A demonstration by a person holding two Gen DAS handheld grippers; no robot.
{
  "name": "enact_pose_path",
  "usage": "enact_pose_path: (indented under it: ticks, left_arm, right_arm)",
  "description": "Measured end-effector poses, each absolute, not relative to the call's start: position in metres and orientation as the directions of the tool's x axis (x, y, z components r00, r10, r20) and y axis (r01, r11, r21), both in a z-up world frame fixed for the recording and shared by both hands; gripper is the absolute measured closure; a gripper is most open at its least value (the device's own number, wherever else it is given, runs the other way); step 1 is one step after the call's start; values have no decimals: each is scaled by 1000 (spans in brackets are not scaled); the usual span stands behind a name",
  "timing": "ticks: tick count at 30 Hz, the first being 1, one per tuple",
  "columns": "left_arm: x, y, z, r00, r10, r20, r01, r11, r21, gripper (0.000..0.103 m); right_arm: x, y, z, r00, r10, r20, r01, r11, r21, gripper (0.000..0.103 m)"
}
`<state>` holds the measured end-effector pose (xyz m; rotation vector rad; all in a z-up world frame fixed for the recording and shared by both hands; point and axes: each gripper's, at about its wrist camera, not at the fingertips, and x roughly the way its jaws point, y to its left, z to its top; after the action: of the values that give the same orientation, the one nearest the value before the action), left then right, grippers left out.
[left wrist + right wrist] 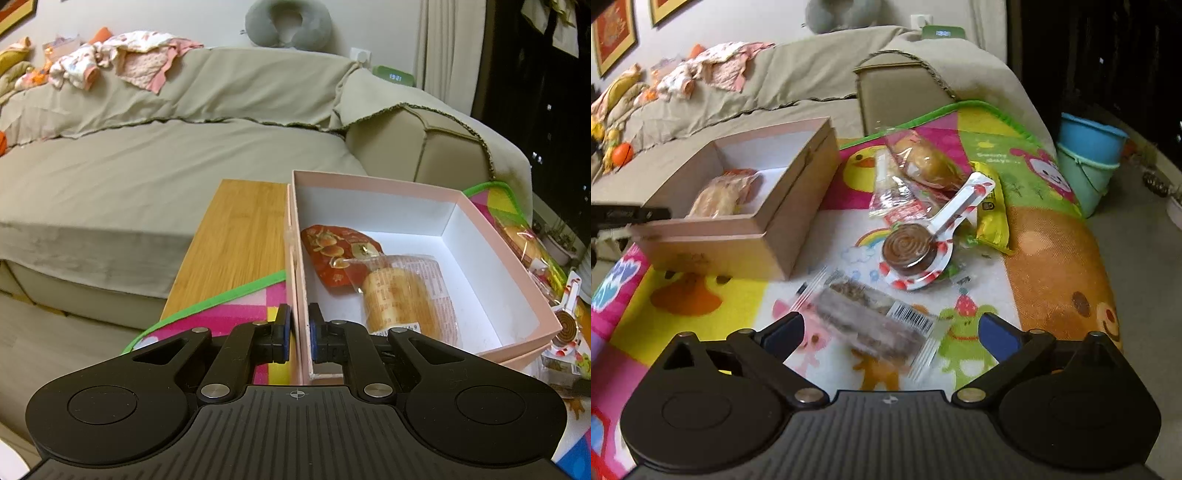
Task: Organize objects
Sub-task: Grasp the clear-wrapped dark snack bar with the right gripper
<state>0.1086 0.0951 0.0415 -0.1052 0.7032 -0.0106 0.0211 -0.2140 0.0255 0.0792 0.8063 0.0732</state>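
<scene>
Surface: we note a cartoon-print play mat (701, 295) over a wooden table (229, 236), beside a sofa (147, 166) draped in beige cloth.

Pink box (480, 236), one, on the mat: two snack packets inside.

Loose on the mat: one brown bar in clear wrap (871, 321), one chocolate lollipop (912, 247), one wrapped bun (923, 162), one yellow packet (993, 214).

Buckets (1089, 147): two, stacked on the floor.

Left gripper (299, 332): we find it clenched on the box wall.

Right gripper (890, 332): spread wide, the bar between its fingers (1001, 336), ungrasped.
</scene>
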Motion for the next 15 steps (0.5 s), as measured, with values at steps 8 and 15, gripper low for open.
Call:
enact_pose_path:
  ticks: [8, 15]
  left_arm:
    - [108, 94, 41, 763, -43, -644, -27, 995, -98, 91]
    - [108, 94, 41, 763, -48, -645, -21, 995, -99, 91]
  right_arm:
    - [51, -214, 36, 749, 27, -662, 72, 990, 123, 11]
    - [64, -189, 29, 758, -90, -645, 110, 994, -9, 27]
